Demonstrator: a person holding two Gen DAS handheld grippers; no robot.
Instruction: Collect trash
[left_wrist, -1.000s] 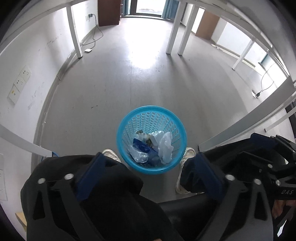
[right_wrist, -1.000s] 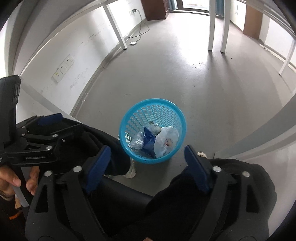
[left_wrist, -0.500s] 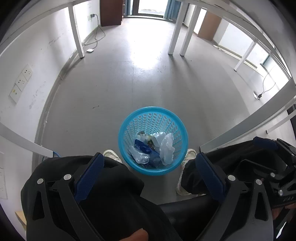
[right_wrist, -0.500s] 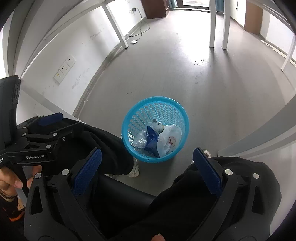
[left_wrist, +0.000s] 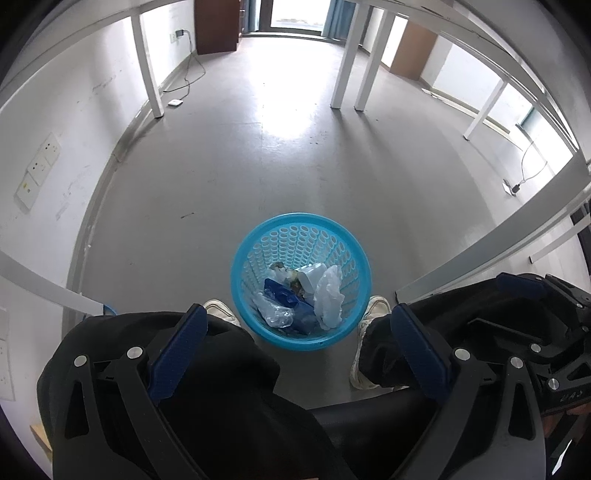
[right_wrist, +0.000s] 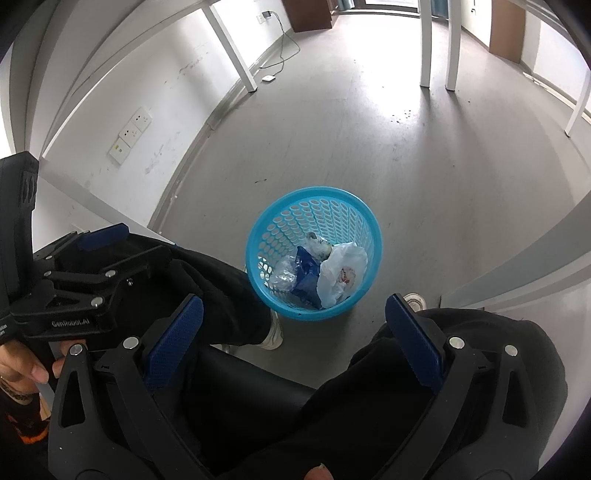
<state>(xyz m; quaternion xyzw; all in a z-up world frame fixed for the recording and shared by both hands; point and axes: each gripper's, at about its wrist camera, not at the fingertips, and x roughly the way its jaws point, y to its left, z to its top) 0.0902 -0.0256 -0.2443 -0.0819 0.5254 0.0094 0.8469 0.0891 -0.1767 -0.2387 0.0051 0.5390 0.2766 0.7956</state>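
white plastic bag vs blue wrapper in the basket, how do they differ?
Colour: the white plastic bag is pale and translucent; the blue wrapper is dark, opaque blue.
Place: in the right wrist view the bag lies against the right side of the blue basket, the wrapper nearer its middle.
Cover: the bag lies on top, overlapping the wrapper's edge.
Shared: both are crumpled trash already inside the basket.

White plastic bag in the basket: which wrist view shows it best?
Right wrist: the white plastic bag lies broad, its printed mark visible. Left wrist shows the bag narrower and crumpled against the blue basket wall.
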